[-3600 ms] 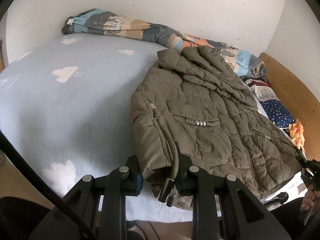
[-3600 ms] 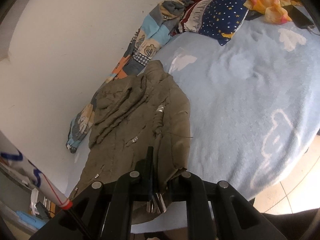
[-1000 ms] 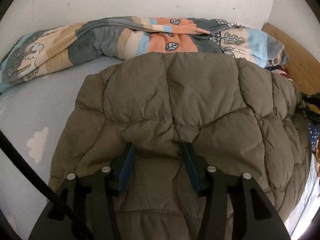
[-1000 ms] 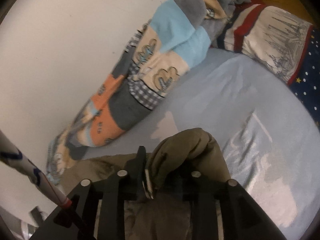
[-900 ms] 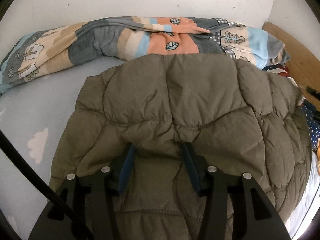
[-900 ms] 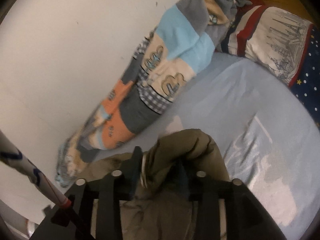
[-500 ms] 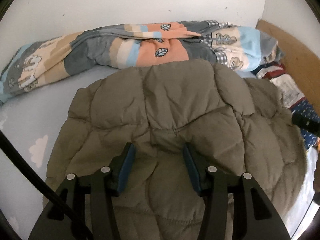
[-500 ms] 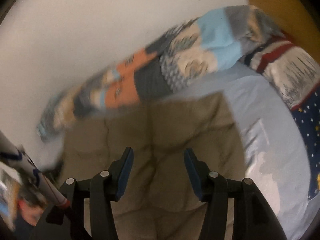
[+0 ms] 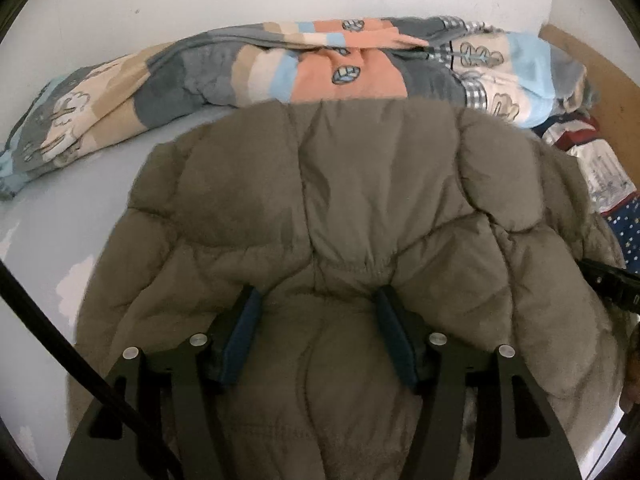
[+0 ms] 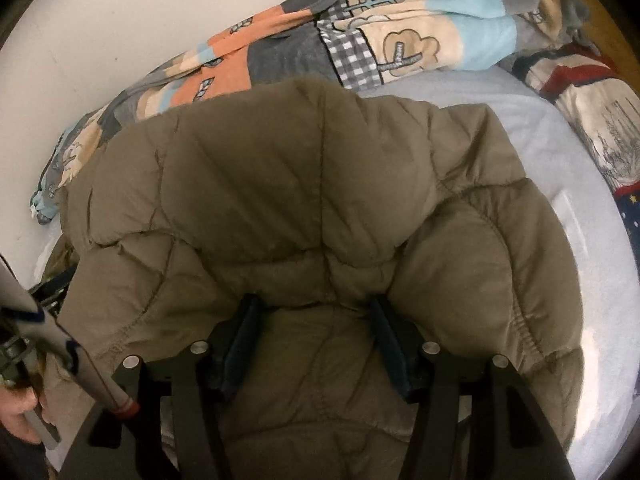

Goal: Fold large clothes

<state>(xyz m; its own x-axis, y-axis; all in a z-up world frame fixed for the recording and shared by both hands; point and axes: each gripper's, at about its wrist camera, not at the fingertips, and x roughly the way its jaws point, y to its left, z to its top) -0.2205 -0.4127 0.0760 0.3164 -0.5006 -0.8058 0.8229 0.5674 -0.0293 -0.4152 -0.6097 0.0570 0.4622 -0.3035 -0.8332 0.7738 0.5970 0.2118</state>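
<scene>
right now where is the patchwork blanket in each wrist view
Left wrist: the patchwork blanket runs across the upper picture along the white wall, behind the olive puffer jacket.
Right wrist: the blanket slants from top right down to the left edge, again behind the jacket.
Shared landmark: its orange patch.

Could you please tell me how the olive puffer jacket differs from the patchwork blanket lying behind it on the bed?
The jacket is one plain olive colour; the blanket is patched in orange, grey, cream and light blue with leaf and tree prints. The jacket lies spread in a broad mound under both open grippers; the blanket is bunched into a long roll along the wall. Both rest on the pale blue sheet.
</scene>
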